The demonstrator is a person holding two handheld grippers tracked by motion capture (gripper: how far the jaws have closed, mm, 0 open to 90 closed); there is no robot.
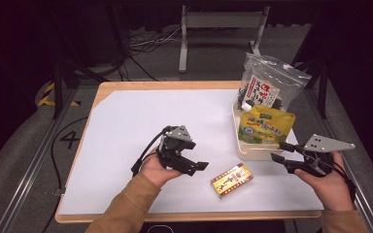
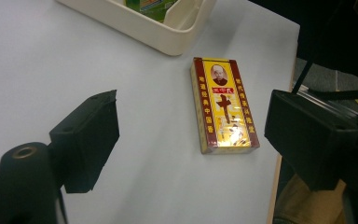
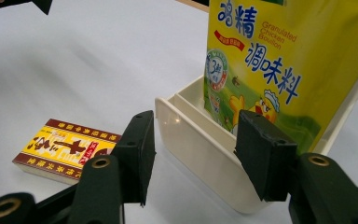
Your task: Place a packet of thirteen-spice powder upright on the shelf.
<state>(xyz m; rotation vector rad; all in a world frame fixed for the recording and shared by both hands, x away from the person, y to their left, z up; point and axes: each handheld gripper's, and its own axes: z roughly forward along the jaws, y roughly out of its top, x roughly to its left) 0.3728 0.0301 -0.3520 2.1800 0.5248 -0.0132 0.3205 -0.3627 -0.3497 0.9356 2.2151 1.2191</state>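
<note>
White covering lies over the wooden surface (image 1: pixel 126 121) in the high view, with bare wood showing along the far edge and the left edge. A cream tray (image 1: pixel 246 150) stands near the right edge, and a yellow pouch (image 1: pixel 266 125) stands upright in it, with a clear bag with a printed label (image 1: pixel 267 87) behind it toward the far right corner. A small yellow and dark red box (image 1: pixel 231 180) lies flat near the front edge, between the two hands and just in front of the tray. The left tongs (image 1: pixel 196 166), held in the left hand (image 1: pixel 158 170), hang over the middle of the surface and point toward the box; they grasp nothing. The right tongs (image 1: pixel 278 152), held in the right hand (image 1: pixel 328 182), are at the front right, with their tips at the near corner of the tray.

In the left gripper view, the left tongs (image 2: pixel 191 135) are released, the two black jaws wide apart. The box (image 2: pixel 223 105) lies on the white covering between and beyond them, not touched, and a corner of the tray (image 2: pixel 168 39) is behind it.

In the right gripper view, the right tongs (image 3: pixel 193 154) are also released. The near wall of the tray (image 3: pixel 200 154) lies between the jaws; I cannot tell if they touch it. The pouch (image 3: pixel 279 65) stands inside, and the box (image 3: pixel 65 147) lies to the left.
</note>
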